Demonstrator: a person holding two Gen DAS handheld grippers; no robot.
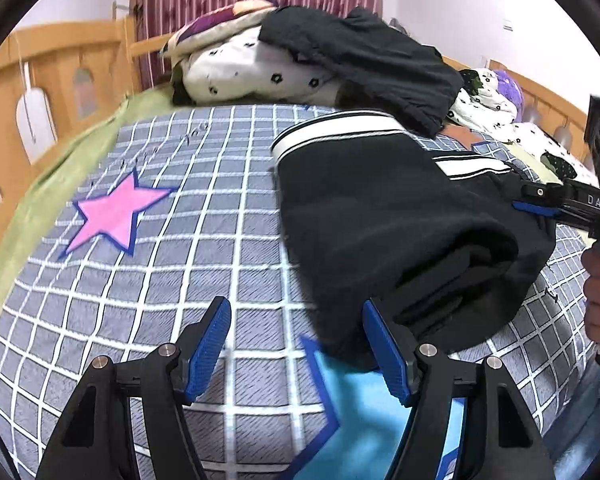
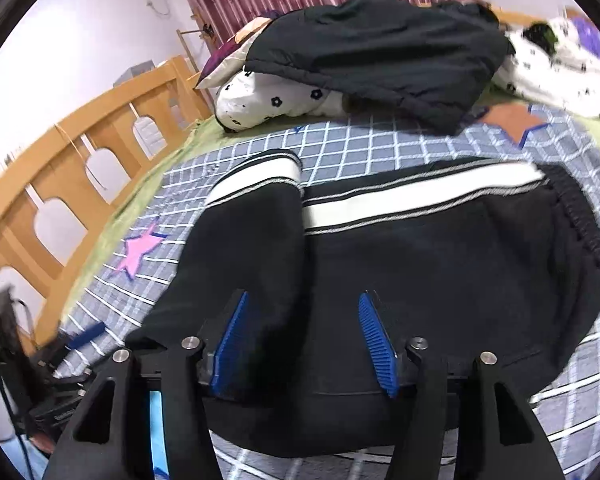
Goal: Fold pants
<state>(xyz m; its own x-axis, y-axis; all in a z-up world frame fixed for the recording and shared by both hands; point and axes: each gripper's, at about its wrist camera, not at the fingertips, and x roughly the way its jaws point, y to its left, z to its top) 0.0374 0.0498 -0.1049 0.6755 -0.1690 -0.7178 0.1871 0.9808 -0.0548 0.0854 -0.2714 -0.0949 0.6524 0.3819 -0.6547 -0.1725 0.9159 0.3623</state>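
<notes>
I have the black fleece pants with a white side stripe [image 1: 380, 216] lying partly folded on the bed, on the grey-blue checked bedsheet with star patches [image 1: 204, 240]. From the left wrist camera they sit to the right of centre, one leg doubled over so the white stripe runs along the far edge.

My left claw [image 1: 296, 344] stands wide, nothing between its blue ribbed pads [image 1: 208, 348]; its right finger is just beside the near edge of the pants, and I cannot tell whether it touches the cloth. A pink star patch [image 1: 116, 216] lies well to the left of the pants, and a light blue star patch [image 1: 364, 412] shows under the near corner.

My right claw [image 2: 300, 340] is also wide, hovering over the pants with the black fabric filling the gap between its fingers; from the left wrist camera it reaches in from the right at the pants' far corner. I cannot tell if it presses on the cloth.

Behind the pants a dark jacket [image 2: 380, 64] is draped over a white flower-print quilt [image 2: 276, 104]. A wooden bed rail [image 2: 68, 168] runs along the left side.
</notes>
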